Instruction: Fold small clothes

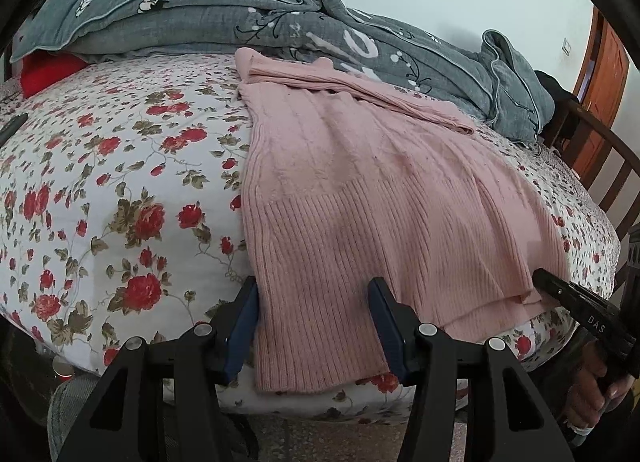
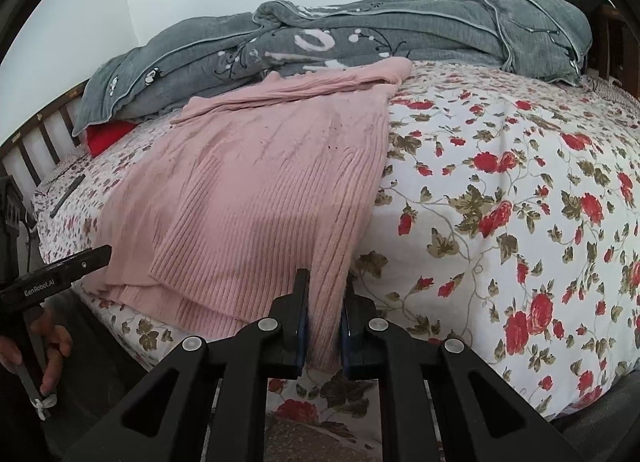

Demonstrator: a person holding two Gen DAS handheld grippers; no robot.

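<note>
A pink ribbed sweater (image 1: 360,189) (image 2: 260,181) lies spread on the flowered bedsheet (image 1: 120,181), its hem hanging a little over the near edge of the bed. In the left wrist view my left gripper (image 1: 314,298) straddles the hem's left corner. The cloth lies flat between the blue pads and is not pinched. The right wrist view shows my right gripper (image 2: 325,280) shut on the hem's right corner, with pink knit squeezed between its pads. Each gripper also shows in the other view, the right gripper (image 1: 540,276) and the left gripper (image 2: 105,252), both at the sweater's edges.
A crumpled grey quilt (image 1: 200,13) (image 2: 360,33) lies along the far side of the bed, over something red (image 1: 44,69). A wooden rail (image 1: 616,165) closes one end, with an orange door (image 1: 604,73) beyond. A dark thin object (image 2: 68,191) lies on the sheet. A person's hand (image 2: 52,342) holds the left gripper.
</note>
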